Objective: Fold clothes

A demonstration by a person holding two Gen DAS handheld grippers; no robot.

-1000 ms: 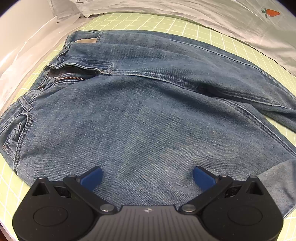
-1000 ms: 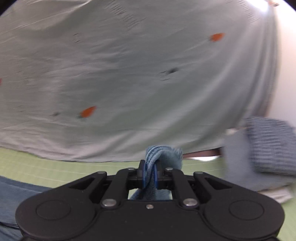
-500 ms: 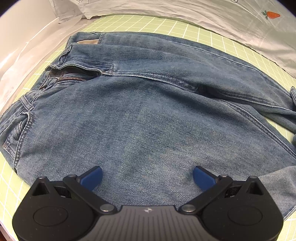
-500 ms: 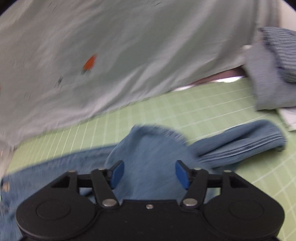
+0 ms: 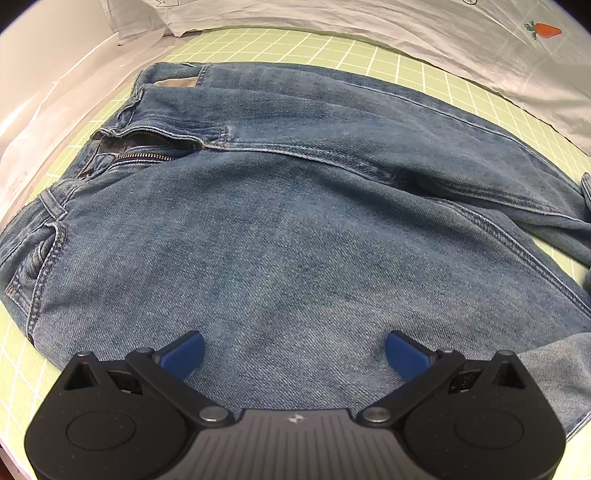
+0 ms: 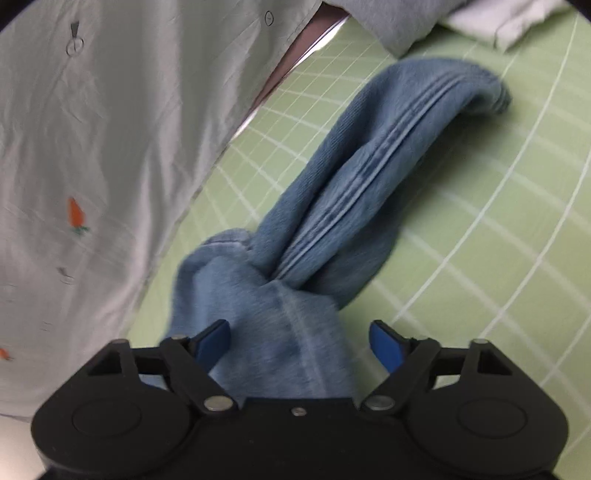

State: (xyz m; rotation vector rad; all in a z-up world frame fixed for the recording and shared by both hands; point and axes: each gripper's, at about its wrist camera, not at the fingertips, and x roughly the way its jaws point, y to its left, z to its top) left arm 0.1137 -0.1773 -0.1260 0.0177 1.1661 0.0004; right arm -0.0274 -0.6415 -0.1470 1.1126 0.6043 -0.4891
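Legible text: none on any item. Marks only: a small embossed four-point emblem on the grey housing of the left gripper (image 5: 294, 349), near centre; printed orange carrot motifs on the white sheet (image 5: 461, 33), far right in the left wrist view and at left in the right wrist view (image 6: 75, 216). Faint dark prints at the sheet's far edge are too small to read.

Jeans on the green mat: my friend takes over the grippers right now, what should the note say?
Left gripper: open, over the thigh of the jeans, holding nothing.
Right gripper: open, with the bunched leg end between its fingers, not gripped.
Jeans lie on the green mat, fly open, waistband to the left in the left view.
Done: no neat fold yet.
Left: probably straighten the legs, then fold.
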